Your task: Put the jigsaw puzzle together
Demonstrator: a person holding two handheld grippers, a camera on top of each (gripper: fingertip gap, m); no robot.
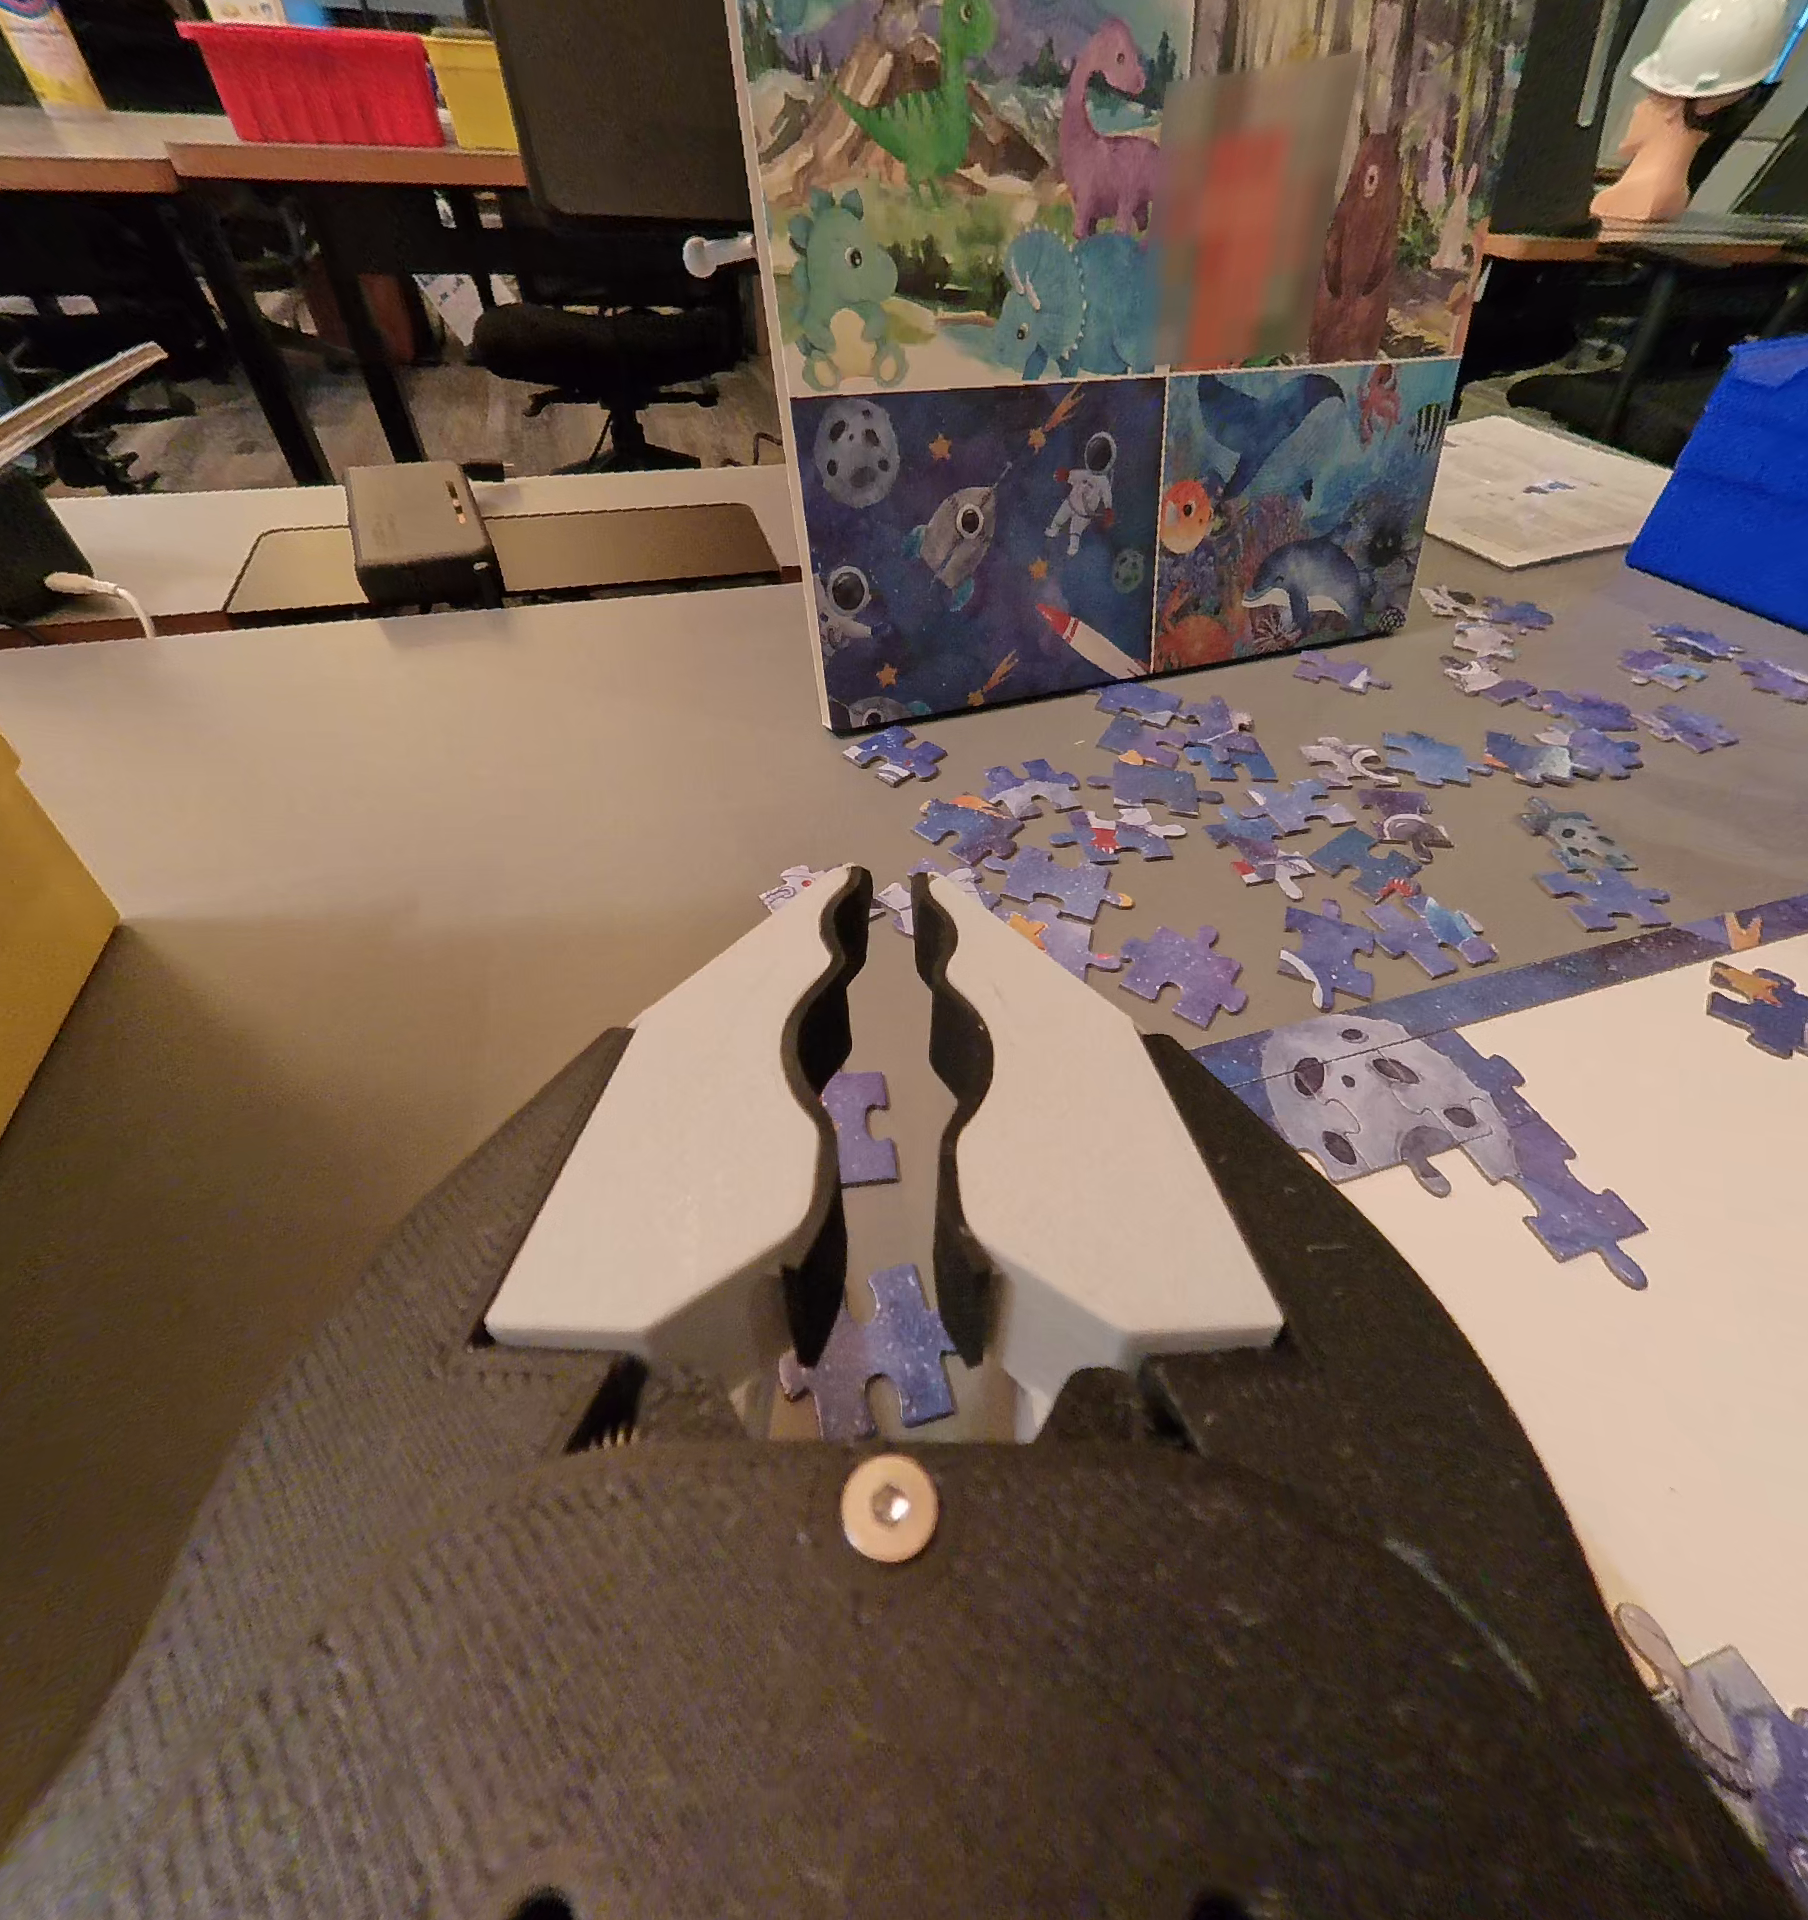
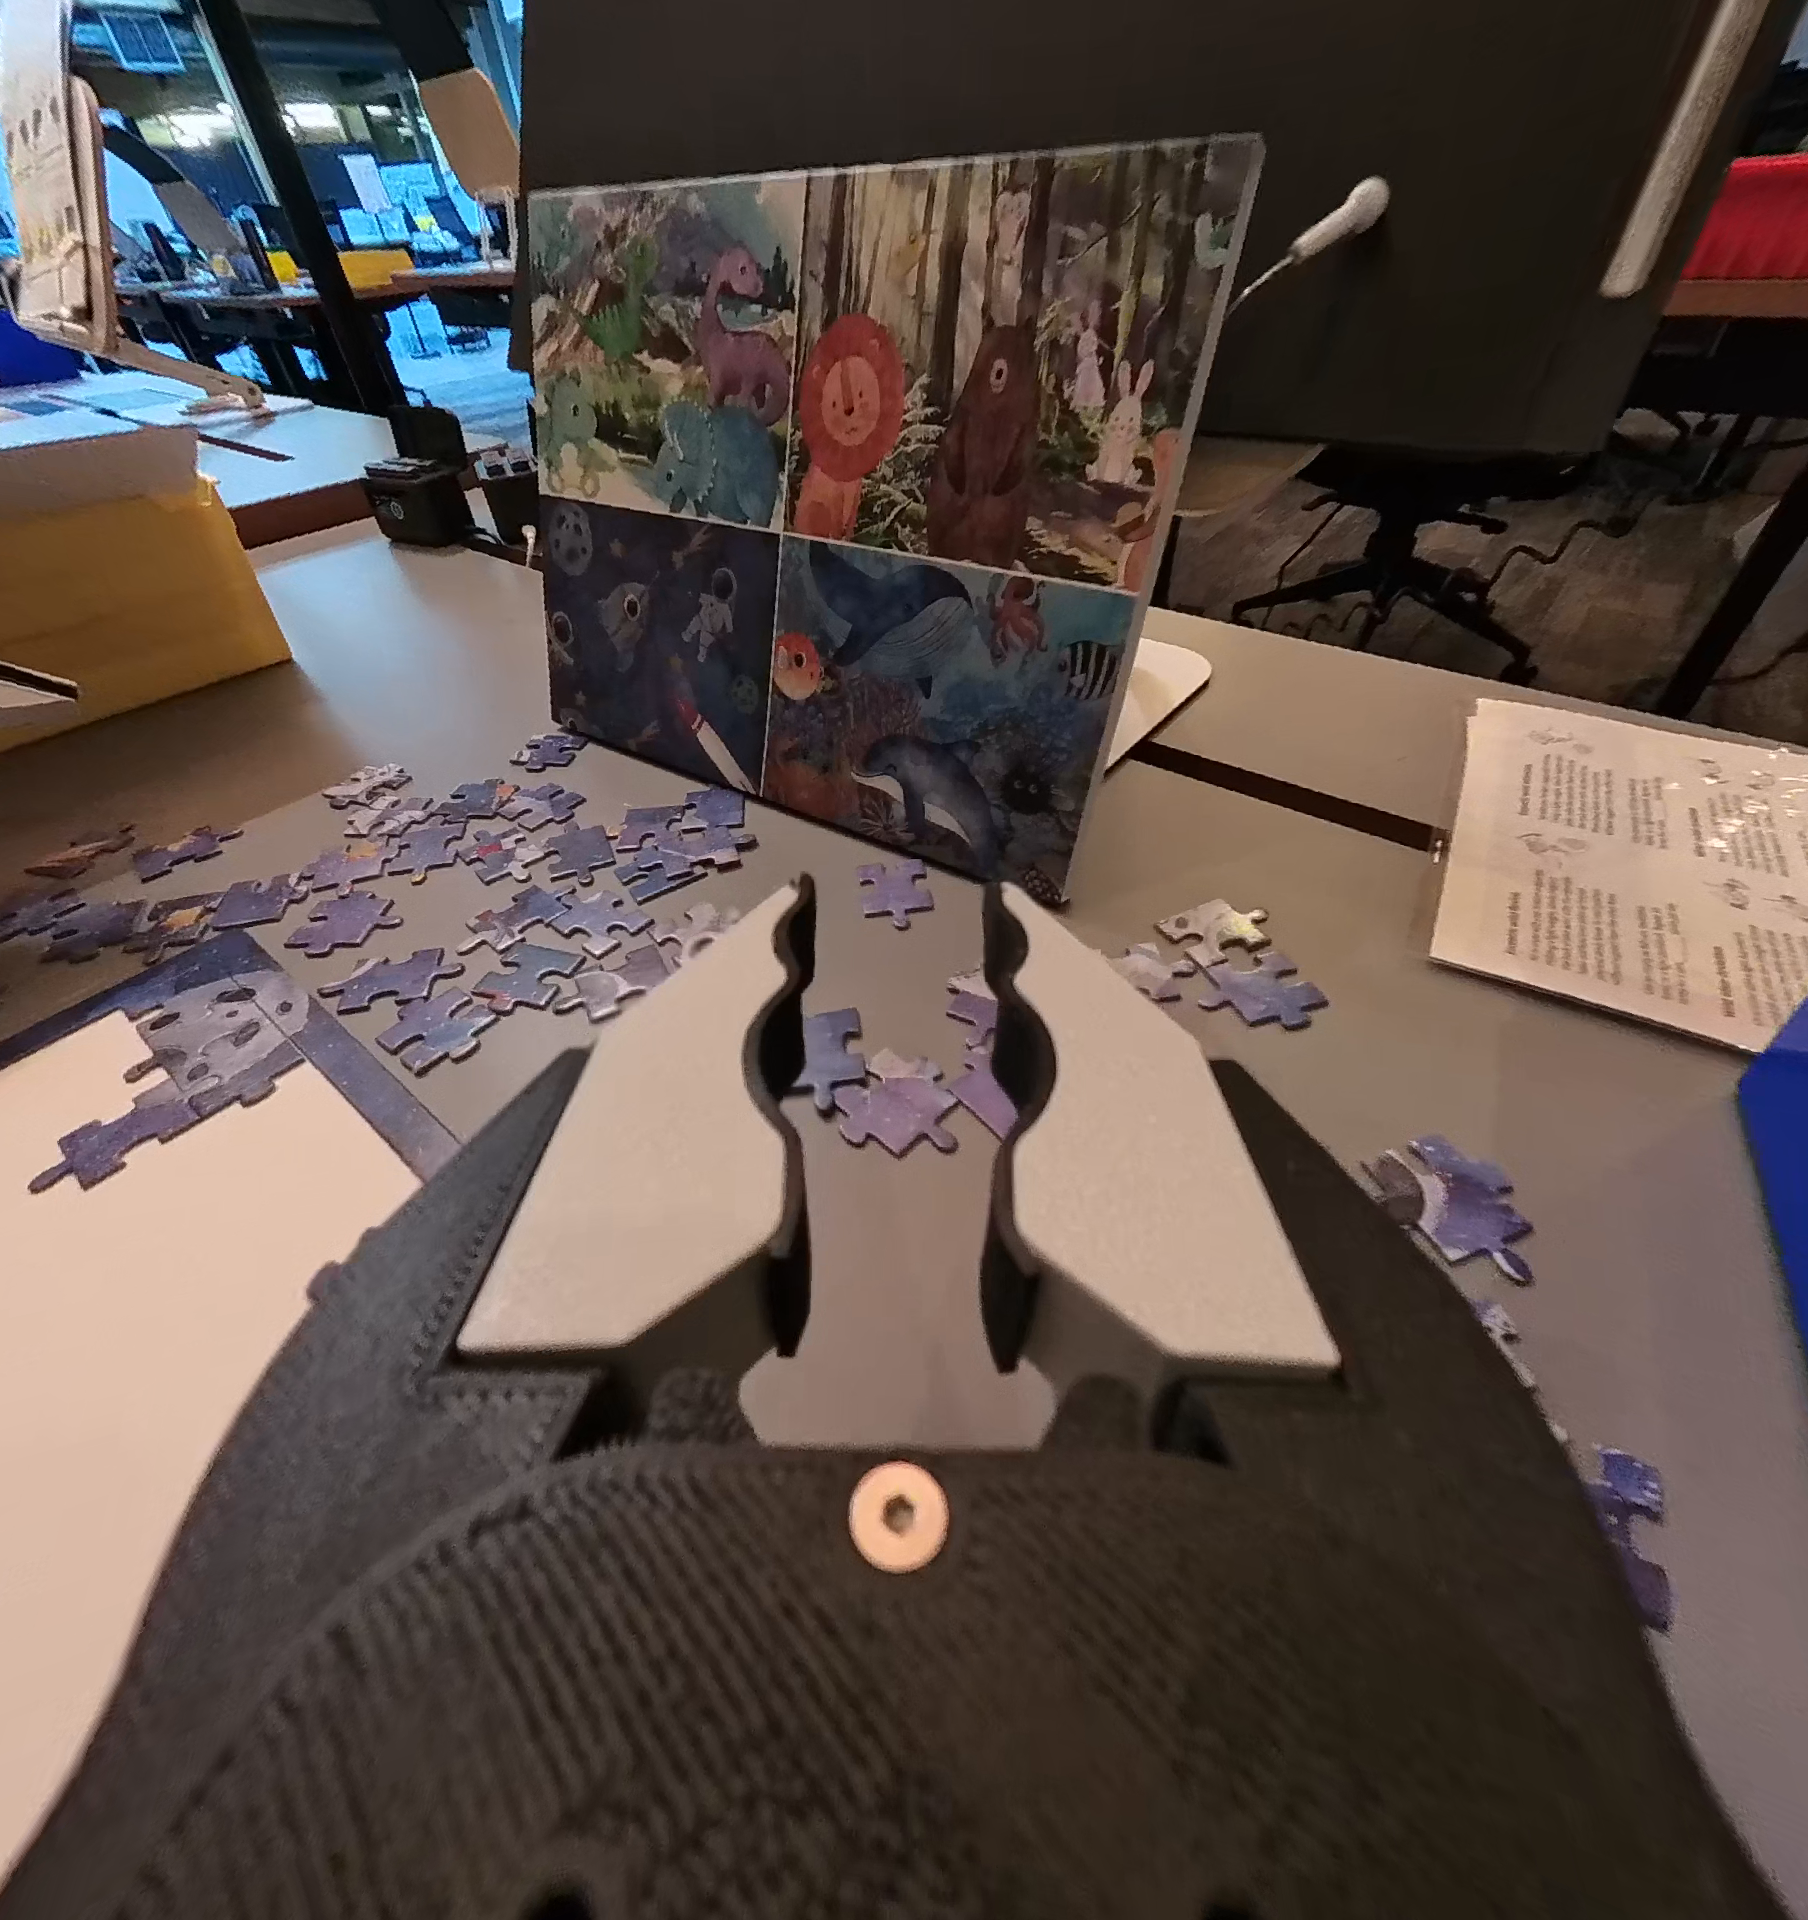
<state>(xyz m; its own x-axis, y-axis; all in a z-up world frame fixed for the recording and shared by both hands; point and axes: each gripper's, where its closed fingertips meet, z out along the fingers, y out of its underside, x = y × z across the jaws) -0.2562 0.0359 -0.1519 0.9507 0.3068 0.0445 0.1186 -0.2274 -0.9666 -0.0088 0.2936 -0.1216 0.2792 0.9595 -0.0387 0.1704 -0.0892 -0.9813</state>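
Hovering low over the grey counter (image 1: 412, 790), the left gripper (image 1: 889, 883) has its jaws nearly closed with a thin slit between them, holding nothing; loose puzzle pieces (image 1: 1180, 971) lie just beside it. The right gripper (image 2: 900, 904) hangs with jaws open and bare above more pieces (image 2: 895, 1107), near the upright puzzle box (image 2: 858, 499).

Dim, warm indoor light – soft shadows on the grey table (image 1: 464, 779), strong wide-angle bending at edges, backgrounds slightly soft, glare on the laminated sheet (image 2: 1658, 873).

Loose puzzle pieces (image 2: 526, 862) before upright box (image 2: 838, 499), on table (image 1: 412, 748).
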